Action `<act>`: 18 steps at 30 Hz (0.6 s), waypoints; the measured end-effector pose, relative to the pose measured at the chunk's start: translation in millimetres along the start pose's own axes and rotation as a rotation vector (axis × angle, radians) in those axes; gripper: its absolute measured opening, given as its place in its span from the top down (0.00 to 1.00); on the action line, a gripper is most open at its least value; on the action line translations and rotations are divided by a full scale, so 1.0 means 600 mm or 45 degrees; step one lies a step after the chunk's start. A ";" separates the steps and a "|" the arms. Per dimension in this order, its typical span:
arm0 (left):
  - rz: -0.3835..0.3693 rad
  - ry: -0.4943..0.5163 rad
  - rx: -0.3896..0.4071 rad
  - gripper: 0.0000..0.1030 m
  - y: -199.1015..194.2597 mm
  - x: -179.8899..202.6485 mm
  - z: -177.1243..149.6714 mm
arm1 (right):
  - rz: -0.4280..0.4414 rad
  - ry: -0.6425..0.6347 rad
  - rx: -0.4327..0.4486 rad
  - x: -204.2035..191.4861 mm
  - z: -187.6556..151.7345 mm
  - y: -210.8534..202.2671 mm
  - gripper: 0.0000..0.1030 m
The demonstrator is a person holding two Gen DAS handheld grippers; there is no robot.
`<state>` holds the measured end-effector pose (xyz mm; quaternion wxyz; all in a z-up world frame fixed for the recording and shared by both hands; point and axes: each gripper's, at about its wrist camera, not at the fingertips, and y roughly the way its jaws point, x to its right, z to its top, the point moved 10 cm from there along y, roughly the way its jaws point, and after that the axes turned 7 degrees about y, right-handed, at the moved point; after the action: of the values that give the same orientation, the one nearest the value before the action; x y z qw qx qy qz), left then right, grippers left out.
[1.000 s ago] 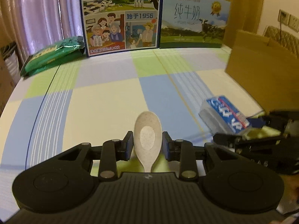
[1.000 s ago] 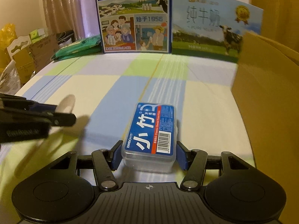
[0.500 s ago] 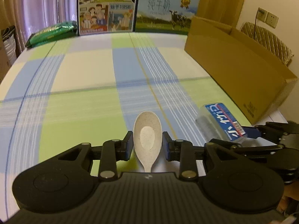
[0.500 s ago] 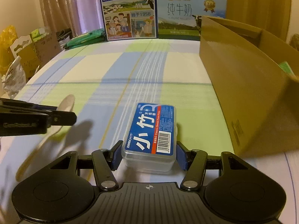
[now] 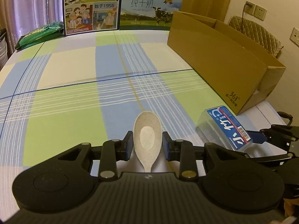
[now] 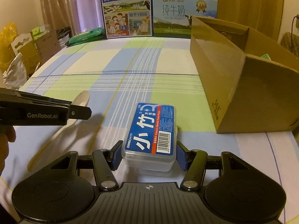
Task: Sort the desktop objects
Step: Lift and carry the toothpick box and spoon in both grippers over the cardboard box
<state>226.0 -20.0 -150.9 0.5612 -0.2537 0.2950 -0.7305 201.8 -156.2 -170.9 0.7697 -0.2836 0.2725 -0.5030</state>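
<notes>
Left hand-held gripper [image 5: 147, 145] gripping spoon [image 5: 147, 138], right hand-held gripper [image 6: 149, 156] clamping floss box [image 6: 151, 134]; both hovering, neither in cardboard box [image 6: 243, 85] yet.

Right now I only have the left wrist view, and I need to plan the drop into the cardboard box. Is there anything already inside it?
Observer: Yes. In the right wrist view something green shows just over the rim of the cardboard box; I cannot tell what it is.
Operator: Is the floss case gripped squarely?
Observer: The right gripper holds the floss case across its near end, label up, most of it sticking out forward.
Operator: How does my spoon look from there?
Observer: The spoon pokes out past the left gripper, above the tablecloth, to the left of the case.
</notes>
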 end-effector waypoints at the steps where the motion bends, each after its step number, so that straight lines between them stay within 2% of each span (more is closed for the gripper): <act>1: -0.004 -0.006 0.002 0.74 -0.003 0.003 0.000 | -0.001 0.002 0.004 0.001 0.001 -0.005 0.47; 4: -0.022 -0.046 0.003 0.74 -0.014 0.012 0.001 | 0.000 0.007 0.019 0.004 0.006 -0.019 0.47; 18: -0.019 -0.068 0.019 0.74 -0.072 0.070 0.008 | -0.006 0.054 0.120 0.030 0.036 -0.095 0.47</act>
<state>190.4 -53.3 -115.2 0.5651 -0.2713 0.2726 -0.7299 187.9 -188.7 -117.8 0.7751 -0.2369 0.2642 -0.5229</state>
